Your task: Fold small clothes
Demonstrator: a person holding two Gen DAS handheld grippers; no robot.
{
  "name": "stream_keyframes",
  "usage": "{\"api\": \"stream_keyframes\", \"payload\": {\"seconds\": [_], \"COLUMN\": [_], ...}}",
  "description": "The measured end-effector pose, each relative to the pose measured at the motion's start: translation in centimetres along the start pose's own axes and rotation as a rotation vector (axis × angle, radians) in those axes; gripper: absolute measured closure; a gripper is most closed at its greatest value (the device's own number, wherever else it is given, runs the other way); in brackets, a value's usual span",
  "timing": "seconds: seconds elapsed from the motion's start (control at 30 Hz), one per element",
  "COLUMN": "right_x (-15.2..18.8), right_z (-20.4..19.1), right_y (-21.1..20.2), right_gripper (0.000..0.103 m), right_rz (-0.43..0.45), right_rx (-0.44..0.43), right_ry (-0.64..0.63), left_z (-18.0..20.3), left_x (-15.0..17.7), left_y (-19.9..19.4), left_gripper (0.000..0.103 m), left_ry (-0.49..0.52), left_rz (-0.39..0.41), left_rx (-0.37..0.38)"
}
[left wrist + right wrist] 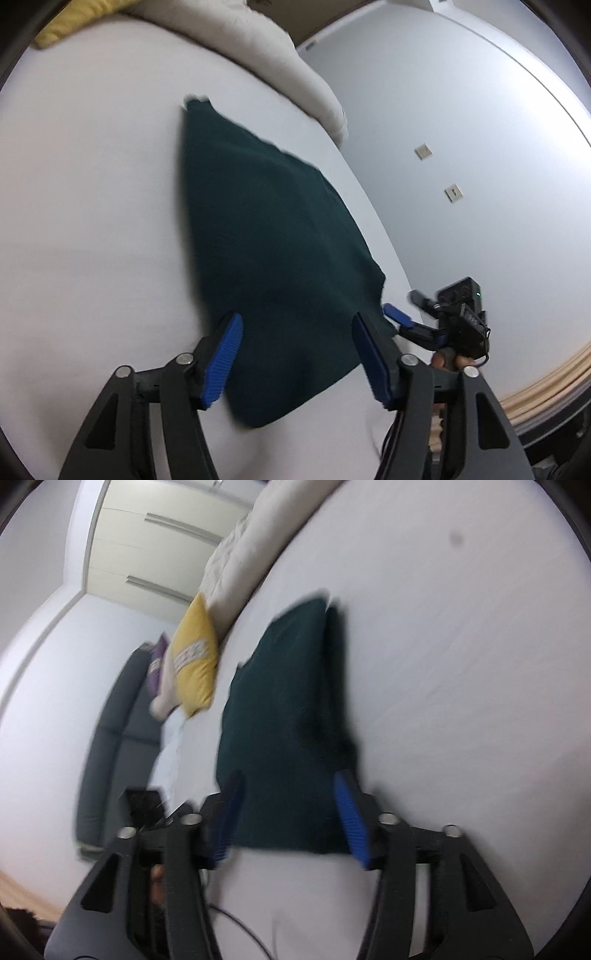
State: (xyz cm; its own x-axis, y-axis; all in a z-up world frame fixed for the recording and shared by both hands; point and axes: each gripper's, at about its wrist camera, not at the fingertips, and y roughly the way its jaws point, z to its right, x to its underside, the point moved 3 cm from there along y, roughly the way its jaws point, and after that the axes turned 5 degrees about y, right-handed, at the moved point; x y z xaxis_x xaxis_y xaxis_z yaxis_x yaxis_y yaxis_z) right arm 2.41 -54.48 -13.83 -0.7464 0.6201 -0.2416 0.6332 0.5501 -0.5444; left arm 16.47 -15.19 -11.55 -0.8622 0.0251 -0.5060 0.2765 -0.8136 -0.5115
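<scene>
A dark green garment [273, 236] lies flat on the white bed [92, 221]. My left gripper [295, 354] is open, its blue pads on either side of the garment's near edge, just above it. The right gripper [400, 317] shows at that view's right, at the garment's near right corner. In the right wrist view the same garment [288, 720] looks folded, with a second layer along its right side. My right gripper [288, 816] is open and straddles its near edge. That view is blurred.
A cream duvet [280, 59] is bunched along the bed's far side. A yellow cushion [195, 661] and a purple cushion [157, 664] lie near a dark grey sofa [110, 731]. The bed's edge [391, 236] runs close to the garment. Wall [461, 129] and wood floor [546, 384] lie beyond.
</scene>
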Motion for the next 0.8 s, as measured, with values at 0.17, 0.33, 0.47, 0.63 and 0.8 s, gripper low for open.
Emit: {"api": "stream_keyframes", "payload": {"seconds": [0.17,0.33,0.47,0.63,0.8], "right_x": [-3.2,-5.3,-6.6,-7.3,-5.5], "right_z": [0.6,-0.1,-0.7,-2.0,-5.0], "right_y": [-0.4,5.2,8.7,11.8,10.8], "right_gripper": [0.027,0.027,0.032,0.064,0.079], "right_rz": [0.011,-0.083,-0.120,-0.153,-0.119], "right_rx": [0.046,0.059,0.082,0.226,0.376], "right_ry": [0.043,0.056,0.050,-0.025,-0.152], "left_z": [-3.7,-4.0,-3.7,-2.5,-1.2], "left_x": [-1.7,-3.3,-4.7,-5.8,-5.9], "left_y": [-1.2,2.0,4.3,6.5,6.3], "left_gripper": [0.016,0.015,0.015,0.044,0.059], "left_ry": [-0.135,-0.160,-0.175,-0.122,-0.049], "left_rz": [0.064,0.006,-0.031,-0.120,-0.136], "left_rx": [-0.052,-0.076,-0.110,-0.228,-0.326]}}
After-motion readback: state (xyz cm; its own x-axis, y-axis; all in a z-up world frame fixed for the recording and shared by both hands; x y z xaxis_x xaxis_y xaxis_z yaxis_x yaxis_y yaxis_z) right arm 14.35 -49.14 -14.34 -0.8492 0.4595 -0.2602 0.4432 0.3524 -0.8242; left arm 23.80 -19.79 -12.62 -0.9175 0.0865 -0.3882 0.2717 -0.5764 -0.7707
